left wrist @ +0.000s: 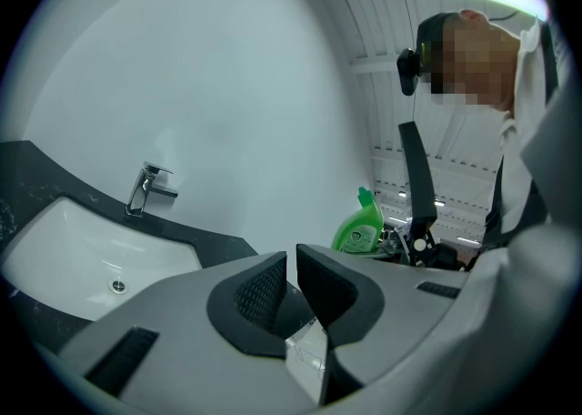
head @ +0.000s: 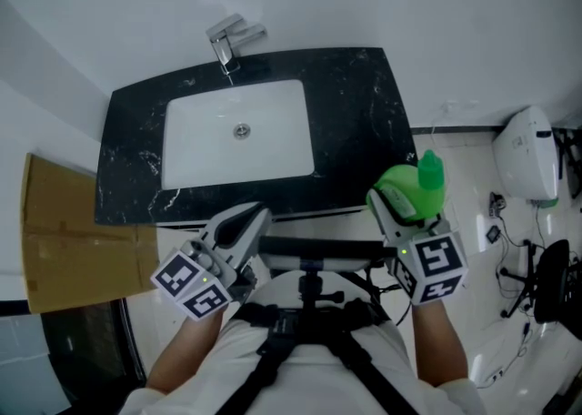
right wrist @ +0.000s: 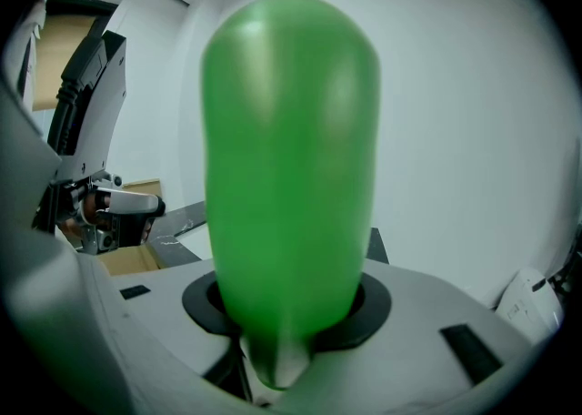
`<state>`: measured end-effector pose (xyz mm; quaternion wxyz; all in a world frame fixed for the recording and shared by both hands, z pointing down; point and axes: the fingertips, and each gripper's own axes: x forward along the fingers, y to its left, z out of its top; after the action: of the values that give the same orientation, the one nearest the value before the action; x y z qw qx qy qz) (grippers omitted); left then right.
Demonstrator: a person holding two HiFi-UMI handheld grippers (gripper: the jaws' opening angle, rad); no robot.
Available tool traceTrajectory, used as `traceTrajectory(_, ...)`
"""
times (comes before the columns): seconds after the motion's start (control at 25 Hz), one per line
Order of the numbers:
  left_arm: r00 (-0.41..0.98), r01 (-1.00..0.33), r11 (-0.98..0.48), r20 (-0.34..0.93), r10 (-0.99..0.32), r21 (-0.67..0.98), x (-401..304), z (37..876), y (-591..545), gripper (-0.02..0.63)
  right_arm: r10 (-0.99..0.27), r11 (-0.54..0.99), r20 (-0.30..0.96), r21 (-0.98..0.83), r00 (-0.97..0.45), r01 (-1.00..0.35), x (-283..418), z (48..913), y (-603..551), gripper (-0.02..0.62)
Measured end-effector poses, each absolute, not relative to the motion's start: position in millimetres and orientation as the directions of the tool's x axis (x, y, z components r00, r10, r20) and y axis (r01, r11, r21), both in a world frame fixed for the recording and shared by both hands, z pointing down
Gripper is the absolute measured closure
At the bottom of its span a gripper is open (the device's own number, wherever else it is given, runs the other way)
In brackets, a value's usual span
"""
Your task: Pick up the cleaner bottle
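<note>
Head view: black counter [head: 355, 113], white sink [head: 200, 145]

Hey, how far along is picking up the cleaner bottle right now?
Done: the right gripper is clamped on the green cleaner bottle, which is held in the air beside the black counter. In hand: just holding it. Left: nothing visible. The left gripper is empty, jaws together.
</note>
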<state>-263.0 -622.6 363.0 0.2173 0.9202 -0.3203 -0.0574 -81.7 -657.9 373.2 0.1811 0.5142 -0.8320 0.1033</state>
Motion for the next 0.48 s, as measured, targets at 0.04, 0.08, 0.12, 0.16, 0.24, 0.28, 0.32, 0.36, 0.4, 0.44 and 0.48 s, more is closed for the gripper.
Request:
traceTrajectory(0.04,0.788,-0.565,-0.700,0.034,-0.615,0.437,-263.1,363.1,-622.8,0.586,-0.820,0.447,0.406,0.015,-0.403,-0.895,-81.0,372.2,-659.0,0.428)
traceTrajectory(0.08,0.787,-0.566,-0.699,0.035,-0.616,0.437,-263.3,363.1,-622.8,0.586,-0.821,0.444,0.407,0.015,-0.400,-0.896,-80.2,371.6,-659.5,0.428)
traceTrajectory(0.12,0.786,-0.567,-0.698,0.035,-0.617,0.438,-263.4,363.3,-622.7,0.586,-0.822,0.440,0.410,0.014,-0.397,-0.898,-79.7,371.1,-659.5,0.428)
traceTrajectory(0.16,0.786,-0.568,-0.697,0.035,-0.618,0.438,-263.5,363.4,-622.6,0.586,-0.822,0.438,0.412,0.014,-0.394,-0.899,-79.2,370.6,-659.5,0.428)
traceTrajectory(0.24,0.786,-0.568,-0.697,0.036,-0.618,0.439,-263.5,363.7,-622.7,0.586,-0.819,0.443,0.413,0.016,-0.398,-0.896,-78.5,370.4,-659.6,0.428)
traceTrajectory(0.28,0.786,-0.567,-0.697,0.036,-0.617,0.439,-263.5,363.7,-622.9,0.586,-0.816,0.449,0.414,0.015,-0.403,-0.893,-78.8,370.6,-659.7,0.428)
traceTrajectory(0.32,0.786,-0.567,-0.697,0.037,-0.617,0.439,-263.4,363.7,-622.8,0.586,-0.813,0.454,0.415,0.014,-0.408,-0.891,-79.1,370.8,-659.6,0.428)
traceTrajectory(0.36,0.787,-0.567,-0.697,0.037,-0.616,0.439,-263.2,363.6,-622.5,0.586,-0.812,0.456,0.416,0.014,-0.410,-0.890,-79.1,371.2,-659.4,0.428)
traceTrajectory(0.4,0.787,-0.567,-0.698,0.037,-0.616,0.438,-262.9,363.5,-622.0,0.586,-0.812,0.457,0.417,0.016,-0.409,-0.890,-78.7,371.5,-659.2,0.428)
traceTrajectory(0.44,0.787,-0.566,-0.698,0.037,-0.615,0.438,-262.4,363.5,-621.5,0.586,-0.812,0.456,0.416,0.017,-0.409,-0.890,-78.2,371.8,-658.9,0.428)
traceTrajectory(0.48,0.788,-0.566,-0.698,0.037,-0.615,0.438,-261.9,363.5,-621.2,0.586,-0.814,0.456,0.413,0.018,-0.409,-0.890,-77.8,371.7,-658.9,0.428)
